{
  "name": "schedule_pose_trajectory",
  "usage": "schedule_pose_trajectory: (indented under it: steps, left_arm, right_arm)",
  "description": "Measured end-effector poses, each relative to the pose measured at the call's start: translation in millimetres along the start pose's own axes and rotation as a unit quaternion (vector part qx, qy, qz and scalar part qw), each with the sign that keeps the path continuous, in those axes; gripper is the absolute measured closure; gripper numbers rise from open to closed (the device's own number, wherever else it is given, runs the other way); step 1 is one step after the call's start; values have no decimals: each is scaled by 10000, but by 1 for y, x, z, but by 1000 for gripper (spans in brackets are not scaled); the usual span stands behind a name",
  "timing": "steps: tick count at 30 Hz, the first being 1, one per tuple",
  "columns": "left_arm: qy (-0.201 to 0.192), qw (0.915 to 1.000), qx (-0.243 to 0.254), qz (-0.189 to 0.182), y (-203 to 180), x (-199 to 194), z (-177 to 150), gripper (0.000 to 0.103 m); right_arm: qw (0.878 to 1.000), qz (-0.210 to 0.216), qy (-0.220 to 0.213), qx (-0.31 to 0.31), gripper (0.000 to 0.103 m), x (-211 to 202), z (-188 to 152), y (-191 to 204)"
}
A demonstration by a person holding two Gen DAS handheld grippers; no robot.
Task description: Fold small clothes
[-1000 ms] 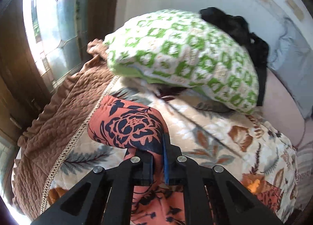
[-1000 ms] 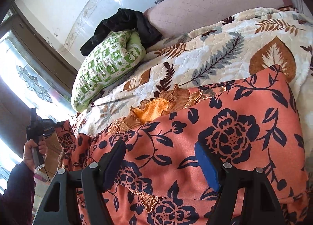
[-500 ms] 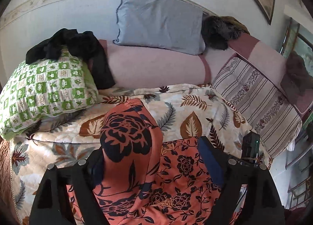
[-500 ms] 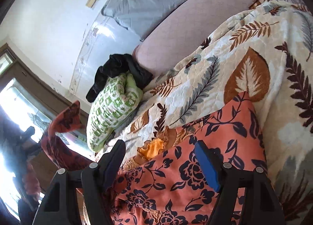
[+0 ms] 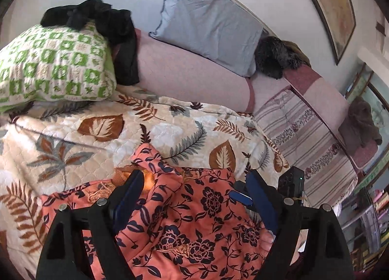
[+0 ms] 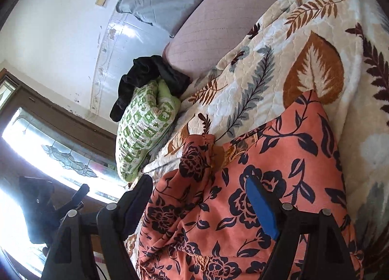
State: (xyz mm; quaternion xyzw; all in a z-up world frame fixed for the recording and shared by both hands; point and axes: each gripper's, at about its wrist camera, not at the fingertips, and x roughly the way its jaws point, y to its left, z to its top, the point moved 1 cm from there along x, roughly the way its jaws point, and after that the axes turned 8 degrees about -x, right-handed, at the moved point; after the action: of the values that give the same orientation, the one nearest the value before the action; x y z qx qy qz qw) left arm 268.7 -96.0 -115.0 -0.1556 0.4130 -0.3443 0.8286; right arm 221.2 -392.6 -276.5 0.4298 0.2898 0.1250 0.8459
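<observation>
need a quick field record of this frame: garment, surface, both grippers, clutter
garment: orange floral cloth, one side folded over, lying flat
surface: leaf-print blanket on a bed
left gripper: open, jaws astride the cloth, gripping nothing
right gripper: open, over the cloth, gripping nothing
clutter: green pillow with black clothes on top; grey pillow against the wall
fold state: partly folded, not finished
</observation>
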Motion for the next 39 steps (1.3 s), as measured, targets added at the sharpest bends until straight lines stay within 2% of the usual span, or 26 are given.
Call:
schedule_pose_trajectory:
  steps: [3,6,7,8,9,11,13,15,18,21,23,26,31,33,34,35,39]
  left_arm:
    - [-581,9955,-560,504,41,-9,-33,17]
    - [-896,9815,-1110,1274,87,-10,-64,17]
    - [-927,9754,-1230,1575,101,-8,-71,17]
    - [-797,9680,-1383,1939,114,-3,-73,17]
    - [-543,9607,-1566,2226,128,3,-71,17]
    - [-457,9570,-1900,2143,148,5,-71,17]
    - [-397,9484,-1981,2443,161,8,-72,17]
    - [-270,9437,-1908,2688,172,16,-74,17]
    - [8,9423,-2000,2684,187,26,-78,17]
    - [19,9418,-1912,2764,187,29,-77,17]
    - [45,9429,-1936,2709,187,29,-75,17]
    - [36,9414,-2113,2627,192,27,-74,17]
    - [63,9416,-2208,2541,194,26,-72,17]
    - [65,9412,-2267,2505,196,25,-72,17]
    - [68,9412,-2292,2482,196,24,-72,17]
    - [73,9411,-2310,2467,197,24,-72,17]
    - [68,9408,-2360,2433,198,21,-72,17]
  right_arm:
    - [9998,141,114,47,21,6,-3,0]
    - [9996,247,118,74,24,10,-4,0]
    - [9996,263,129,32,28,12,-5,1]
    - [9996,231,148,-53,34,15,-5,2]
    - [9996,145,199,-135,37,18,-5,4]
    - [9994,111,282,-148,45,27,-7,5]
    - [9994,-29,315,-166,48,39,-6,7]
    - [9980,-422,371,-299,49,56,1,10]
    - [9957,-734,520,-216,49,89,15,11]
    - [9882,-1159,996,-121,49,131,18,7]
    - [9847,-1282,1174,-91,50,154,18,8]
    - [9858,-1107,1205,-373,49,171,20,29]
    - [9748,-1472,1597,-501,49,203,18,37]
    - [9749,-1490,1593,-446,67,205,18,38]
    - [9746,-1497,1602,-461,89,205,18,39]
    - [9740,-1557,1560,-517,97,202,18,42]
    - [9782,-1560,992,-946,98,170,22,65]
